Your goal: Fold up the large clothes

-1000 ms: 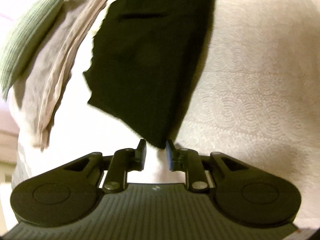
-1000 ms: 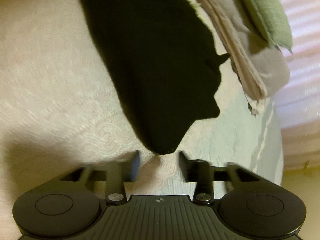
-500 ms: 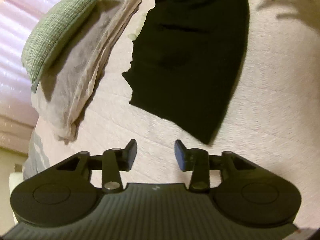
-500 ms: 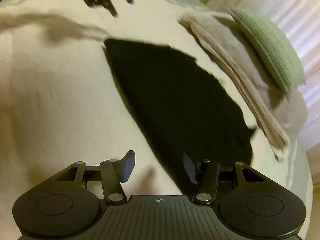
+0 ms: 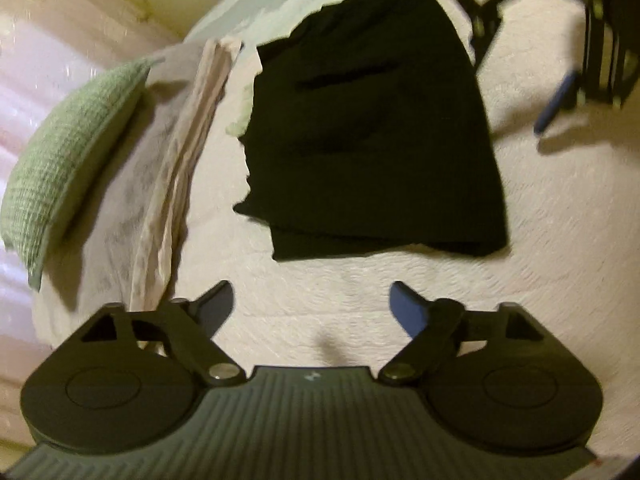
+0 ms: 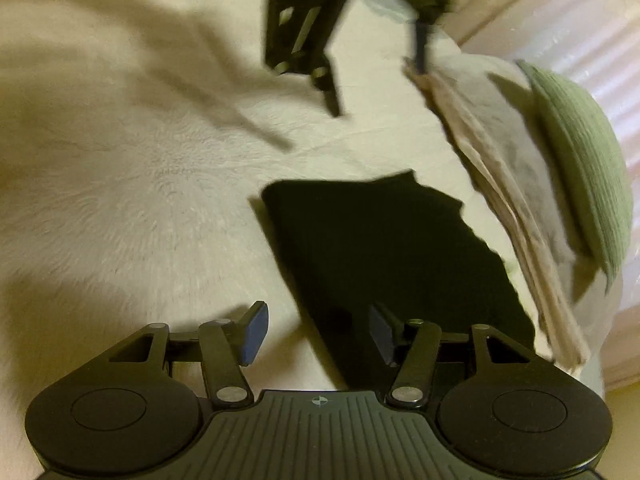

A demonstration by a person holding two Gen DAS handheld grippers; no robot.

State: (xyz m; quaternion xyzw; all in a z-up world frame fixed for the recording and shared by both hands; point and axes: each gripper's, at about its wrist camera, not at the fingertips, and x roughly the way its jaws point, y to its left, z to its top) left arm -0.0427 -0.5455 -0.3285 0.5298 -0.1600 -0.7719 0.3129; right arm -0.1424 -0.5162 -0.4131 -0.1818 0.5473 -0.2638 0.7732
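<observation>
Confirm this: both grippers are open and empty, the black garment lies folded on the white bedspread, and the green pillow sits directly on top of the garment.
One detail is wrong. The green pillow is not on the black garment; it rests on the grey and beige folded linens beside it, as the left wrist view shows. The left gripper and right gripper are open and empty, and the garment lies folded on the white bedspread.

Matt black cloth garment (image 5: 372,128) on textured bedspread (image 5: 540,240)
</observation>
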